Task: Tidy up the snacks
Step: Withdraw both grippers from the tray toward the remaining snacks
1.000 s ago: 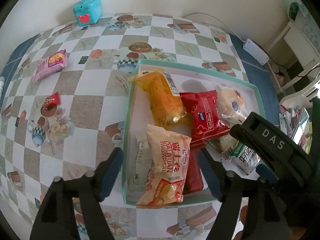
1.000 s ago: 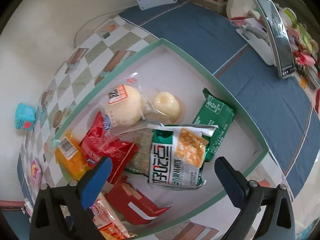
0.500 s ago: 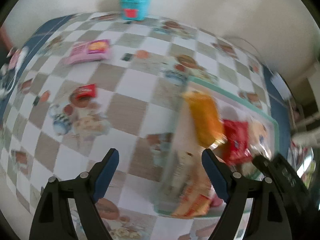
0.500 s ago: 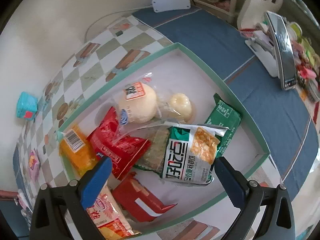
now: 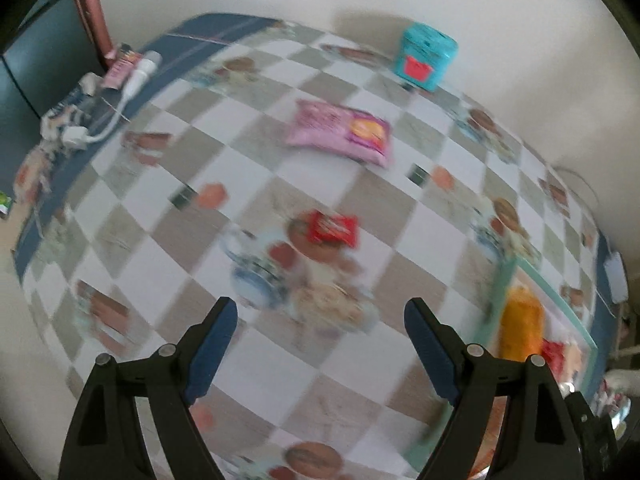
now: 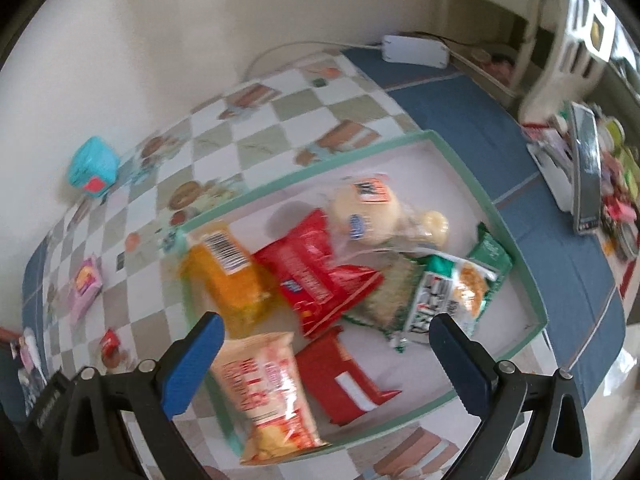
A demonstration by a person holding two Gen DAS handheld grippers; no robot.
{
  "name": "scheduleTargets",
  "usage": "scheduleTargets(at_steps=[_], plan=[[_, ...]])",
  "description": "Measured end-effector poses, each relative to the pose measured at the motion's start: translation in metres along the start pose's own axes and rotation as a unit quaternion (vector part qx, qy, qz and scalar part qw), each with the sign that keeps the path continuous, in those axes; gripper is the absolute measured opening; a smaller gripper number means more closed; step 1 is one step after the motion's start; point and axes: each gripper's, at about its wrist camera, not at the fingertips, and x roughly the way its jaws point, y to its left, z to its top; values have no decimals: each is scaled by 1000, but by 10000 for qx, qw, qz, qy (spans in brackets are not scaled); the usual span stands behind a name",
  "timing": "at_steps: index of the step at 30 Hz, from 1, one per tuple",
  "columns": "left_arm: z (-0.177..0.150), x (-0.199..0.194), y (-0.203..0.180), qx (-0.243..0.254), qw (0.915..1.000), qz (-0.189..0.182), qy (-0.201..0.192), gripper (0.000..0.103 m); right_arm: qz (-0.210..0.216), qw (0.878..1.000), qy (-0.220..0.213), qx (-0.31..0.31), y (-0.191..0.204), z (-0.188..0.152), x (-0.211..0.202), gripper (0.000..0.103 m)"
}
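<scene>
A green-rimmed white tray point(image 6: 460, 158) holds several snack packs: an orange pack point(image 6: 228, 276), a red pack point(image 6: 316, 276), a bun in clear wrap point(image 6: 368, 216) and a green-white pack point(image 6: 448, 292). My right gripper point(image 6: 324, 340) is open and empty above the tray's near side. My left gripper point(image 5: 320, 320) is open and empty over the checked tablecloth. A small red snack point(image 5: 334, 229) lies ahead of it, and a pink pack point(image 5: 340, 132) lies farther back. The tray point(image 5: 504, 280) shows at that view's right edge.
A teal box point(image 5: 424, 58) stands by the back wall. A white cable and clutter point(image 5: 80, 120) lie at the table's left end. A white power strip point(image 6: 414, 50) and a phone on a stand point(image 6: 586, 168) sit to the right of the tray.
My left gripper has swung left, away from the tray, and now faces the small red snack and the pink pack. My right gripper has drawn back a little over the tray.
</scene>
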Motion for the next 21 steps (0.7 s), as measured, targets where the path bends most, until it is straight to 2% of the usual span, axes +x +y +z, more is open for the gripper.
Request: scheduleTargets(at_steps=[8, 16, 21], plan=[[17, -6, 37, -262, 9980, 504, -292, 86, 141, 9960, -278, -840, 57, -26, -15, 103], [26, -3, 67, -515, 9968, 545, -269, 86, 336, 9895, -399, -1345, 101, -45, -21, 103], [31, 2, 97, -925, 9936, 624, -197, 86, 485, 9849, -322, -1629, 123, -56, -17, 103]])
